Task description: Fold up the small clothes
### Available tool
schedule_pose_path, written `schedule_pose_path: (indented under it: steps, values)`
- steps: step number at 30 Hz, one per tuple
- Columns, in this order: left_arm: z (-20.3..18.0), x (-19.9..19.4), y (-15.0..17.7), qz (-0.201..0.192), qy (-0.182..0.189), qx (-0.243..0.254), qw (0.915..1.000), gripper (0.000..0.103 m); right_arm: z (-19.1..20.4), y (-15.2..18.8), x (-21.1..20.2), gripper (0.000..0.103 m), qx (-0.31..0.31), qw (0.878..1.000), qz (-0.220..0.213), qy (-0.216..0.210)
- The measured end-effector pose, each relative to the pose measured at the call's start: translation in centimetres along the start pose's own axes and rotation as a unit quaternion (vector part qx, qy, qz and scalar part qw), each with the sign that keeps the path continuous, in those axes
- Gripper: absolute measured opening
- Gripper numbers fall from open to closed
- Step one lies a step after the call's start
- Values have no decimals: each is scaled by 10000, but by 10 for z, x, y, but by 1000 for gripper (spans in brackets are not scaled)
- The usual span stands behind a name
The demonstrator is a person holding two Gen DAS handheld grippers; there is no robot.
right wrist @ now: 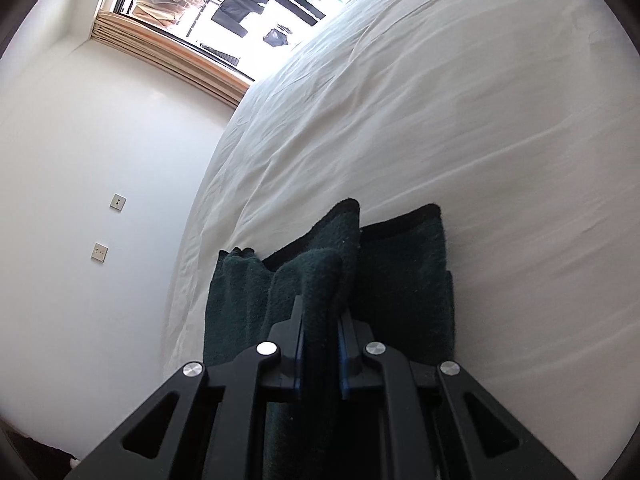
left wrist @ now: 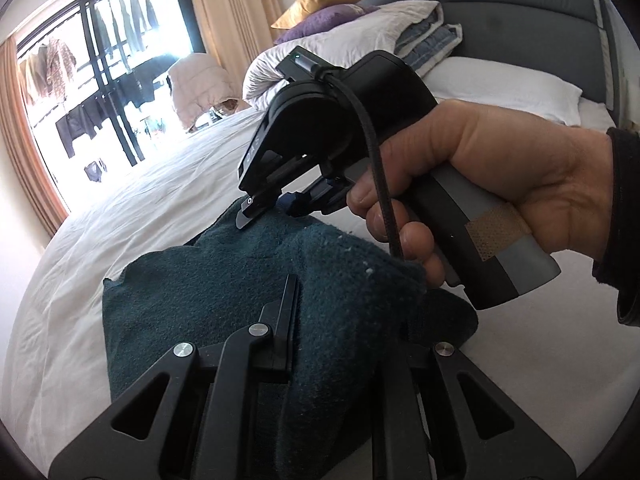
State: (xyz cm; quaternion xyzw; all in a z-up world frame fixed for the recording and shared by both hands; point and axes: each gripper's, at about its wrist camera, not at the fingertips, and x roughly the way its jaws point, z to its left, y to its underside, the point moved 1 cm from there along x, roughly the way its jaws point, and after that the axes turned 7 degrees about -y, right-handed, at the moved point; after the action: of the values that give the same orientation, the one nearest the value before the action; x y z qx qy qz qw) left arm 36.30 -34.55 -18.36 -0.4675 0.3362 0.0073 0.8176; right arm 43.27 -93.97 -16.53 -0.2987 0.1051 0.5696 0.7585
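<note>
Both grippers apparently pinch the dark-green cloth.

A home bedroom: ahead of the gripper lies a white bed with pillows, a padded headboard and a curtained window.

Left tool tips under cloth

my right gripper is pinching a raised fold of the dark green cloth, rest of it lying on the white bedsheet
</note>
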Motion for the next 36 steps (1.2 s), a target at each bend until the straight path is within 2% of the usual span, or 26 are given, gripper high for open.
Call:
schedule_pose_path:
  steps: [11, 21, 24, 27, 29, 31, 33, 35, 36]
  values:
    - [-21, 11, 1, 83, 135, 288, 9995, 12, -24, -2, -18, 12, 23, 9999, -98, 75]
    - [-22, 28, 7, 437, 295, 110, 9986, 13, -42, 5, -8, 13, 46, 9998, -179, 45]
    - [-18, 21, 9, 485, 452, -83, 9978, 20, -44, 8, -10, 13, 29, 9997, -244, 12]
    - [-16, 7, 12, 529, 595, -140, 9967, 32, -45, 8, -11, 12, 48, 9997, -250, 28]
    - [-7, -12, 17, 491, 712, -403, 9954, 63, -47, 7, -12, 12, 56, 9997, -245, 15]
    - [7, -36, 23, 438, 938, -784, 9915, 64, -53, 8, -16, 13, 211, 9994, -264, -121]
    - [25, -62, 30, 268, 1107, -990, 9885, 64, -55, 9, -27, 18, 268, 9990, -354, -45]
    - [53, -78, 35, 144, 919, -1195, 9885, 64, -52, 12, -45, 25, 213, 9982, -517, 221]
    - [70, -80, 36, 117, 888, -1367, 9866, 64, -48, 13, -56, 25, 158, 9971, -605, 427]
